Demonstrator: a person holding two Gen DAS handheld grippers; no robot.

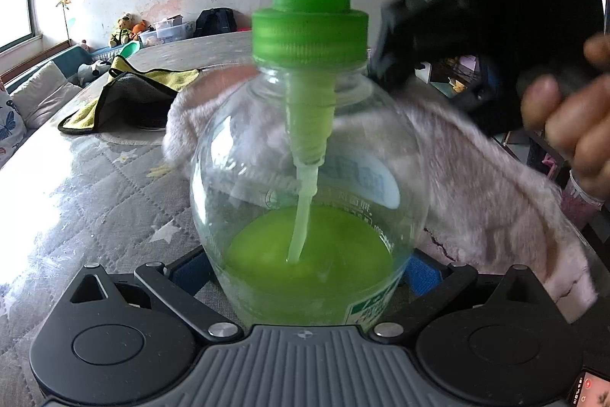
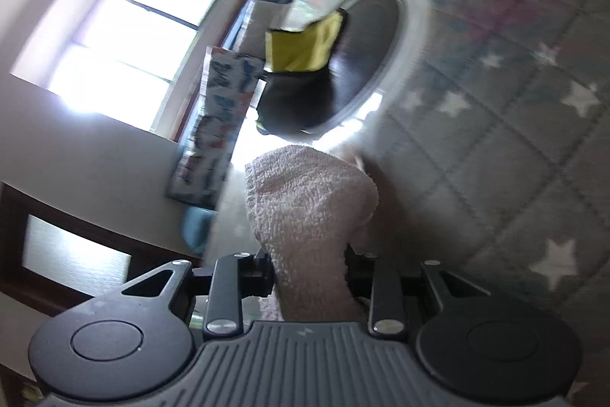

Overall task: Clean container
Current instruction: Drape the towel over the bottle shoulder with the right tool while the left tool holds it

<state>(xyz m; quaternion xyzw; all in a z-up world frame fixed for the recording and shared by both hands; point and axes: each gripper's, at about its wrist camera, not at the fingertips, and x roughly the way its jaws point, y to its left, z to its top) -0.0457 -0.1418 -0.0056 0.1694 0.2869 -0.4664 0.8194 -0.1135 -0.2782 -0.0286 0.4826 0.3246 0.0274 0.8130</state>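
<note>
— Both grippers are busy: our left gripper (image 1: 305,273) has its blue pads pressed against either side of the clear pump bottle (image 1: 305,178), low on its round belly.

— And our right gripper (image 2: 309,277)?

— Clenched on the pink towel (image 2: 309,208); the cloth bunches up out of its fingers. From the left wrist view, that towel (image 1: 476,178) drapes behind the bottle and down its right side, with the right gripper (image 1: 495,37) just beside the bottle's green cap (image 1: 310,33).

— Where does the bottle stand?

— Upright over the grey star-quilted table cover (image 1: 114,197), green liquid pooled in its bottom. We cannot tell whether its base touches the cover.

— Anything else near it?

— Behind the bottle to its left lies a yellow and grey cloth (image 1: 126,98), resting partly on a round dark plate (image 2: 366,60).
</note>
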